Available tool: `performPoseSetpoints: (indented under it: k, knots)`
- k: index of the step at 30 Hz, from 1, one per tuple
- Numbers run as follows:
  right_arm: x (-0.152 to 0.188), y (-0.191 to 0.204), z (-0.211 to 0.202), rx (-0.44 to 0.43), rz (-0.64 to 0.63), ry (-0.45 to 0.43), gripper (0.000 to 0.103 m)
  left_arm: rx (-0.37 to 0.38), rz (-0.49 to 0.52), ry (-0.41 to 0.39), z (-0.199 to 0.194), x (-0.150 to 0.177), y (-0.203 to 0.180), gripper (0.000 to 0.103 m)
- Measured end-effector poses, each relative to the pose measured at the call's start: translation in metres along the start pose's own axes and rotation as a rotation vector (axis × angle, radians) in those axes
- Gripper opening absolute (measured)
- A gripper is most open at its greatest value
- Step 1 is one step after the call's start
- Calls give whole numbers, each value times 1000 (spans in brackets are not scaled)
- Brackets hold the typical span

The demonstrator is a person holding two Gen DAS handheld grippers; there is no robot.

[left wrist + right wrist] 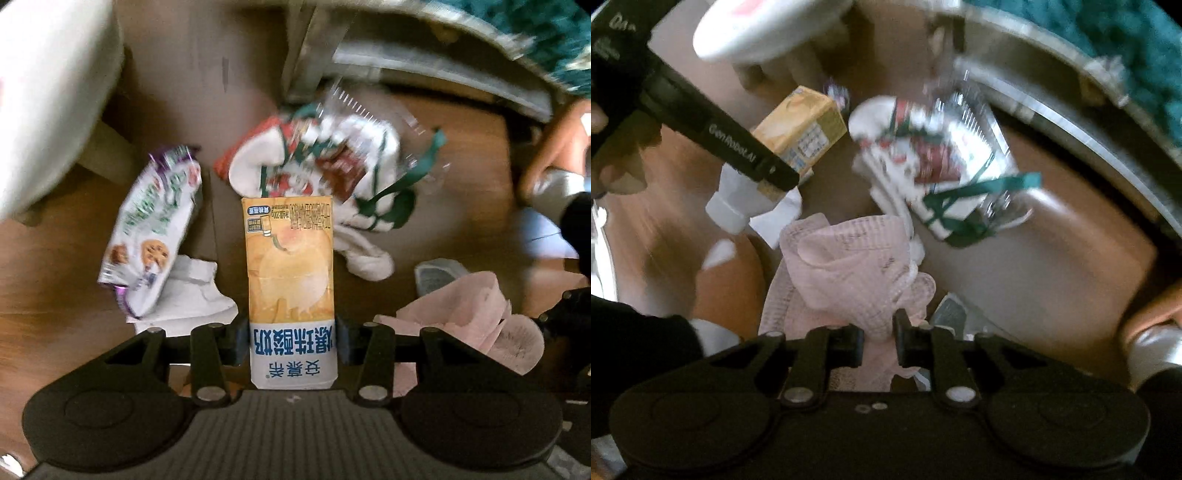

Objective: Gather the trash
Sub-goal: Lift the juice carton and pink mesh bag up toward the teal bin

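Left wrist: we clamp the stiff, light milk carton (pixel 291 280) at its base, right gripper (pixel 879 345) pinching soft pink tissue (pixel 846 254) at 12 o'clock.

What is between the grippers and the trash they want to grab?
Nothing. The left gripper already pinches the yellow milk carton, and the right gripper already pinches the crumpled pink tissue.

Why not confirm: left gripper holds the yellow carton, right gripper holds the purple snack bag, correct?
Not quite. The right gripper is shut on the pink tissue, as the right wrist view shows. The purple snack bag lies on the floor. The left gripper does hold the yellow carton.
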State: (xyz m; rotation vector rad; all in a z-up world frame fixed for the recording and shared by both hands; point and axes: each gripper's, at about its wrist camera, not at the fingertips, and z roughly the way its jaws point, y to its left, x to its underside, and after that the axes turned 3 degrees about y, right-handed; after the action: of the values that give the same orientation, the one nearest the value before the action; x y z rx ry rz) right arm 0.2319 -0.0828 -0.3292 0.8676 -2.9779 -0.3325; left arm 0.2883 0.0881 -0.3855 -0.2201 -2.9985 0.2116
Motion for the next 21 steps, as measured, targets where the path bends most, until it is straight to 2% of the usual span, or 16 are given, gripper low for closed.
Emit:
performPoseSetpoints:
  k: [4,9,13,18,21]
  knots:
    - [6,11,-59,12,6,-99,14,-22,20,-82,-61,6,-7,44]
    - [19,16,-127,28,24,-232,14,-24,-5,-224,-145,15,-21,44]
    - [38,19,-186,49,42,-356,13,-27,-27,-349,-209,38,-42,44]
    - [65,20,-252,79,71,-511,13,2,-82,-473,-268,71,-66,44]
    - [81,17,-288,97,81,-602,13,-10,-80,-557,-303,90,-86,45]
